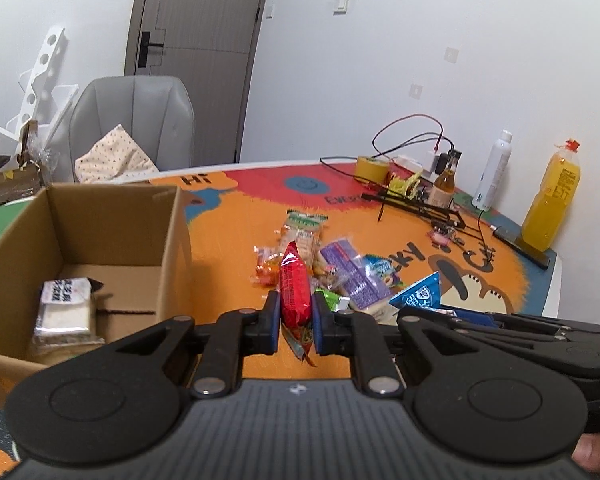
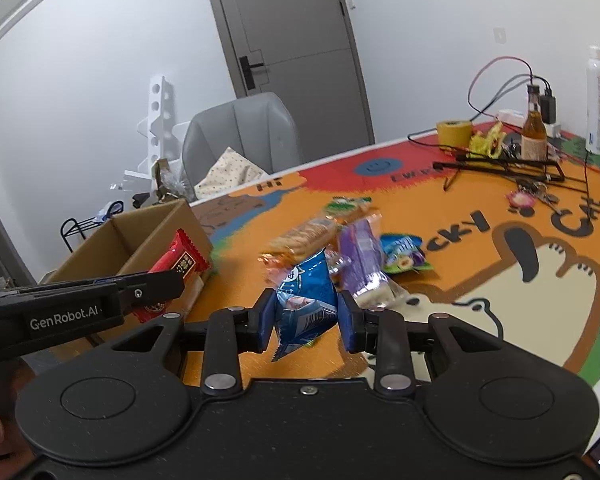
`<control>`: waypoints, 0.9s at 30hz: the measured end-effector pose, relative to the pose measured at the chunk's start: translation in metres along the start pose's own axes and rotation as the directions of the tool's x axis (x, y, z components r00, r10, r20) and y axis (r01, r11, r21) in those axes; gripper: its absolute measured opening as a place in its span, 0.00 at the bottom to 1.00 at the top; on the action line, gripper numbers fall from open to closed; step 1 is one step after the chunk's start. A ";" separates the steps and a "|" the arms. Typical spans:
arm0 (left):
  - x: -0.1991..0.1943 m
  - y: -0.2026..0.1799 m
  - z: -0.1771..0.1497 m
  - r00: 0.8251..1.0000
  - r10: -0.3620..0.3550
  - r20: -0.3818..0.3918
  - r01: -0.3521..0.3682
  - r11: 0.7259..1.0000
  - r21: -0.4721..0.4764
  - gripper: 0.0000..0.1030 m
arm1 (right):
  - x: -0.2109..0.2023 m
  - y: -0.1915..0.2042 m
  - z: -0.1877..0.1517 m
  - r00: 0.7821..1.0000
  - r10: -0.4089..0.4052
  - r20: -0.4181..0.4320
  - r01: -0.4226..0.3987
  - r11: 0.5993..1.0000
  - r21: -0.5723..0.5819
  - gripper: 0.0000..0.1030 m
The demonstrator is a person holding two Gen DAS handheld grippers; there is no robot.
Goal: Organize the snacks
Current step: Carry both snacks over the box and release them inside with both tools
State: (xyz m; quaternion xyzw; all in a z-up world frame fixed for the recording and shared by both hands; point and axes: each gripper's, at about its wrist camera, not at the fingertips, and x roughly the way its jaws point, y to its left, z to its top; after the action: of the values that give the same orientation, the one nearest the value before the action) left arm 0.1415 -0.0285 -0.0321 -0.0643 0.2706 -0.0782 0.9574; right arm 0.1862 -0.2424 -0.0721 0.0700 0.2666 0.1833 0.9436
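1. Two snack packets are held above the surface (image 1: 228, 240) at this moment, one in each hand-held gripper.
2. The left hand-held gripper (image 1: 296, 322) is pressed together on a red packet (image 1: 295, 290). The packet stands between the jaws with its long axis pointing forward, away from the camera, and its crimped tail hangs down under the jaws.
3. The right hand-held gripper (image 2: 306, 322) pinches a blue packet (image 2: 306, 300), a fuller bag, so its jaws stand wider apart.
4. The cardboard box (image 1: 100, 224) lies to the left of both grippers and a little forward. Its opening faces up, and one white wrapped packet (image 1: 66, 308) lies already on its floor.
5. In the right wrist view the left hand-held gripper (image 2: 176, 276) stands between the right one and the box, its red packet (image 2: 180, 264) just at the near wall of the box (image 2: 136, 232). So I judge the left hand is nearer and should drop first.
6. The other snacks (image 1: 340, 268) lie in a loose heap straight ahead of the grippers, to the right of the box.
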 end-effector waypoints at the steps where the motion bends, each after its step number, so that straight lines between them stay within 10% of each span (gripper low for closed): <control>1: -0.003 0.001 0.002 1.000 0.000 0.006 0.000 1.000 -0.001 0.14 | -0.001 0.002 0.002 1.000 0.003 0.005 -0.003 1.000 -0.006 0.30; 27: -0.048 0.079 0.024 0.989 0.118 0.084 -0.109 0.989 -0.101 0.15 | 0.008 0.073 0.029 0.989 0.135 0.059 -0.129 0.986 -0.102 0.30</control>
State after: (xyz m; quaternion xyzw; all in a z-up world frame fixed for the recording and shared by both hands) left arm 0.1225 0.0595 -0.0005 -0.0981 0.2340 -0.0075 0.9673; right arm 0.1856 -0.1725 -0.0344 0.0472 0.2207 0.2559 0.9400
